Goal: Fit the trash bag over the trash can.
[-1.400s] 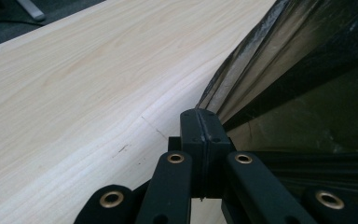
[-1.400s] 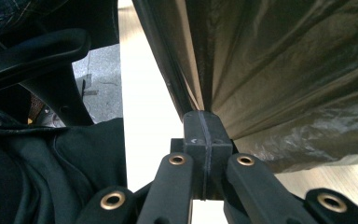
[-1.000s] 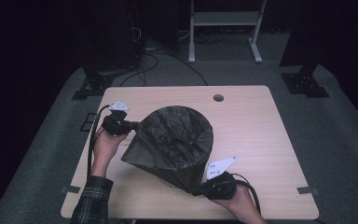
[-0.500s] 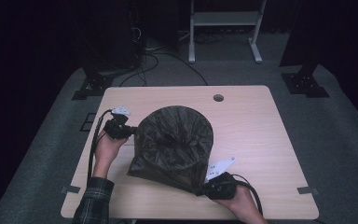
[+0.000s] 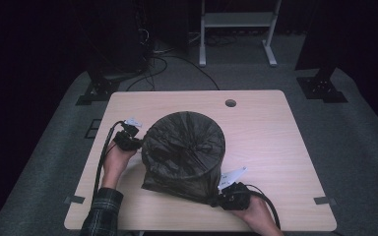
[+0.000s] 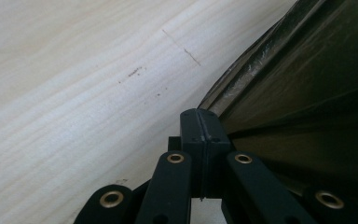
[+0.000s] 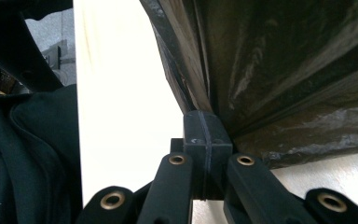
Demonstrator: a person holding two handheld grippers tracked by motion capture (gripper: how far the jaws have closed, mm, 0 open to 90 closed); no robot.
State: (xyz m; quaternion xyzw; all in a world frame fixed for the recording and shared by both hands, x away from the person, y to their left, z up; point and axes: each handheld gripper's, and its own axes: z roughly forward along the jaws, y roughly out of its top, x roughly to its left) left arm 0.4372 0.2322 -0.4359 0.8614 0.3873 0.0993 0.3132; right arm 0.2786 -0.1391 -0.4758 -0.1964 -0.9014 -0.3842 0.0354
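Note:
A dark, crinkled plastic bag (image 5: 184,157) stands like a drum in the middle of the light wooden table (image 5: 275,128), its gathered end up. My left gripper (image 5: 137,143) is at the bag's left side, jaws shut together on the bag's rim (image 6: 242,88). My right gripper (image 5: 219,199) is at the bag's near right corner, low by the tabletop, jaws shut on the bag's edge (image 7: 284,70). In both gripper views the plastic runs in behind the closed tips (image 6: 199,116) (image 7: 204,119). What is under the bag is hidden.
A round cable hole (image 5: 230,103) sits near the table's far edge. Bare tabletop lies right of and behind the bag. On the floor beyond stand a white frame (image 5: 236,29) and black stands (image 5: 322,83). The person's dark clothing (image 7: 28,154) is close to the table's near edge.
Both hands have sunk toward the table. The bag, tilted and lifted before, has come down with them and now stands more upright, its lower edge near the tabletop.

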